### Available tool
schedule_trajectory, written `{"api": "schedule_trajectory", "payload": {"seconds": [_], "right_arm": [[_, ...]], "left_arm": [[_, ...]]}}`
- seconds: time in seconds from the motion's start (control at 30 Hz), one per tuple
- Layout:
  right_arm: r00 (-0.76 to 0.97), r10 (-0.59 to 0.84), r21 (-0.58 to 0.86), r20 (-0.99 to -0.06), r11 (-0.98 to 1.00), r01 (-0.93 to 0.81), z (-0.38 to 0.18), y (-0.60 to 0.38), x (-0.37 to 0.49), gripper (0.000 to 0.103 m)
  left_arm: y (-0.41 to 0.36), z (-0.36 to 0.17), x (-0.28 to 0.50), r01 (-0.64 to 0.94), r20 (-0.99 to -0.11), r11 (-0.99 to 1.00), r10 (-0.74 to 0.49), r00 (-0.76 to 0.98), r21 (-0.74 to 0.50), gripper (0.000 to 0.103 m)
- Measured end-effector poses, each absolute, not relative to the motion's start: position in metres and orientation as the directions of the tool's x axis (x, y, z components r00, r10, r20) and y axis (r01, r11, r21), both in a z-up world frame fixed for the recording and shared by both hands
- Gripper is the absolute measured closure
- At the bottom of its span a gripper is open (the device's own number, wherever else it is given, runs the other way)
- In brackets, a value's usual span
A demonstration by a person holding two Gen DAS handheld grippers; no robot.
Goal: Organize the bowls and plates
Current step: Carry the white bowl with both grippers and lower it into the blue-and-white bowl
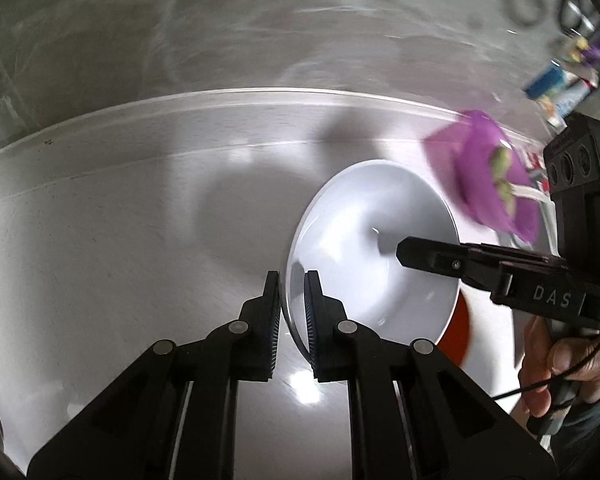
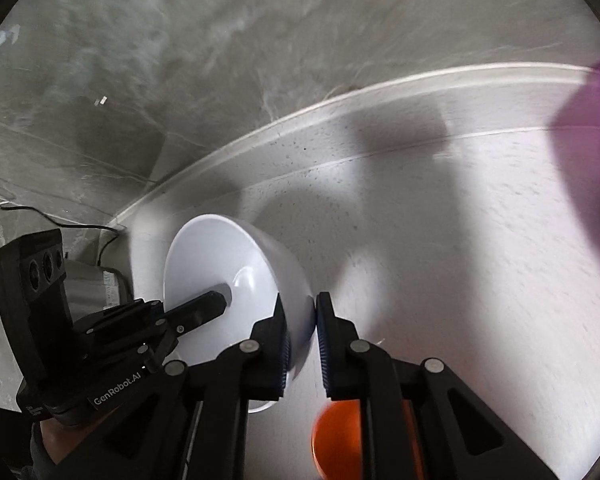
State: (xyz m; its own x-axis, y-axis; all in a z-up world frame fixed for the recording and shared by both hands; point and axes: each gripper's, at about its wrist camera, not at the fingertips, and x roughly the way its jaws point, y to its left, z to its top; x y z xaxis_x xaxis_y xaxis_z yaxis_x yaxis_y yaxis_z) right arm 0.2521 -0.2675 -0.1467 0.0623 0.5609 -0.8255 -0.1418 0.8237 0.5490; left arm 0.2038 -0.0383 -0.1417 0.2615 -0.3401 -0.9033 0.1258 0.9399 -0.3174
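Observation:
A white bowl (image 1: 374, 248) is held tilted on its side above a round white table (image 1: 120, 220). My left gripper (image 1: 292, 308) is shut on the bowl's rim at its left edge. My right gripper (image 2: 300, 336) is shut on the opposite rim of the same bowl (image 2: 228, 256). In the left wrist view the right gripper's finger (image 1: 432, 258) reaches in over the bowl from the right. In the right wrist view the left gripper's finger (image 2: 198, 310) reaches into the bowl from the left. An orange dish (image 2: 336, 436) lies on the table under my right gripper.
A blurred purple object (image 1: 488, 172) with green and white bits sits at the table's right side; it also shows in the right wrist view (image 2: 588, 152). The table edge (image 1: 260, 94) curves across the back, with grey marbled floor beyond. Small items lie at the far right (image 1: 560, 80).

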Motion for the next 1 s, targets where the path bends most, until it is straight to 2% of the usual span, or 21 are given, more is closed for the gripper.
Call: {"api": "schedule_trajectory", "payload": {"seconds": [0.27,0.5,0.77,1.0], "right_arm": [[0.134,0.545,0.530,-0.828,0.838,-0.130,-0.091,-0.323,0.187,0.088],[0.180,0.544,0.533,-0.820,0.839,-0.109,-0.066,-0.354,0.141,0.087],[0.188,0.503,0.494,-0.843,0.864,-0.097,-0.064,-0.383,0.085,0.087],[0.126,0.499,0.499,-0.858,0.866,-0.035,-0.093,-0.400,0.043,0.087]], "left_arm": [[-0.095,-0.097,0.148,0.224,-0.871,0.909,-0.405,0.280,-0.351,0.092],[-0.127,-0.075,0.091,0.281,-0.857,0.885,-0.444,0.262,-0.372,0.092],[-0.158,-0.093,0.025,0.302,-0.859,0.858,-0.480,0.178,-0.416,0.090],[-0.175,-0.126,-0.014,0.311,-0.881,0.858,-0.460,0.113,-0.408,0.090]]}}
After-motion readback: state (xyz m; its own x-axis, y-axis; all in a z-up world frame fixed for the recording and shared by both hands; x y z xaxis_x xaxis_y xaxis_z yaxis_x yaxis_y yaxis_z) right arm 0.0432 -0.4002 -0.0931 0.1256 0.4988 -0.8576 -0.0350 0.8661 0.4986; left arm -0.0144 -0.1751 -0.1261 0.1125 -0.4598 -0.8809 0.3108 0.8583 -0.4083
